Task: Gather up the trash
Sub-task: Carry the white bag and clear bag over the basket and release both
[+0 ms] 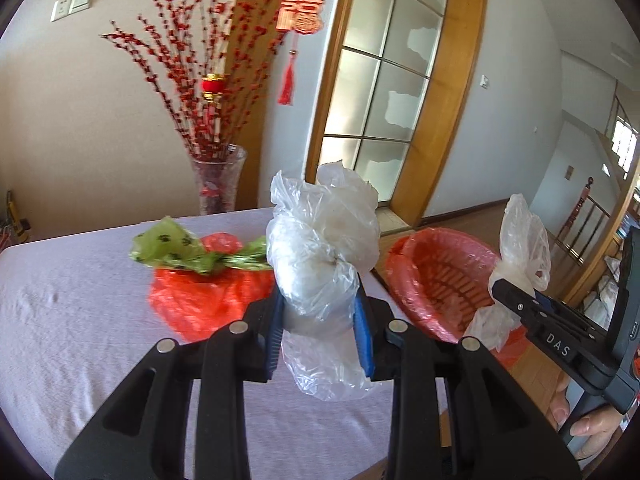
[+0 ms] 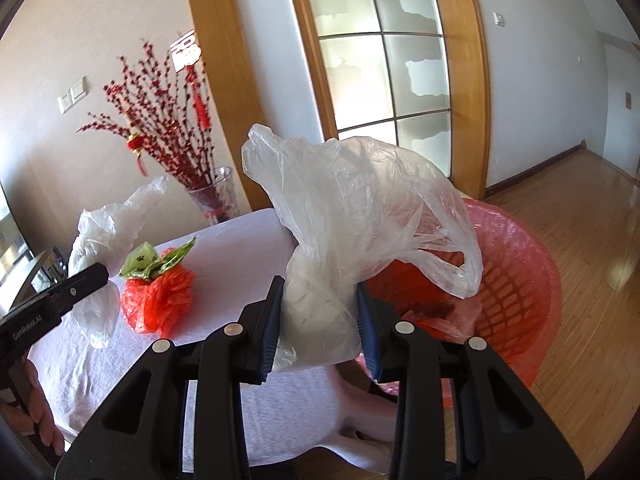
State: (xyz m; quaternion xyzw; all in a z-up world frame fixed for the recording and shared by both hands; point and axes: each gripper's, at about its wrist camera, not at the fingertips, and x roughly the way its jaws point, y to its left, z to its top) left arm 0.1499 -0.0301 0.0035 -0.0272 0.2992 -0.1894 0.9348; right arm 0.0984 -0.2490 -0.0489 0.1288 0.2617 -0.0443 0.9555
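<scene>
In the left wrist view my left gripper [image 1: 318, 306] is shut on a crumpled clear plastic bag [image 1: 320, 240], held above the white-clothed table [image 1: 80, 320]. My right gripper [image 2: 320, 294] is shut on a second clear plastic bag [image 2: 360, 216], which hangs in front of the red-lined basket [image 2: 524, 280]. Each view shows the other gripper too: the right gripper [image 1: 516, 290] with its bag [image 1: 522, 236] near the basket [image 1: 440, 276], and the left gripper [image 2: 96, 276] with its bag [image 2: 100, 248]. A red bag [image 1: 208, 300] and a green paw-print bag [image 1: 176, 246] lie on the table.
A glass vase [image 1: 218, 184] of red berry branches stands behind the table's far edge. A glazed wooden door [image 1: 384, 92] is behind the basket. Wooden floor [image 2: 592, 240] spreads to the right. A person's hand [image 1: 588, 428] holds the right gripper's handle.
</scene>
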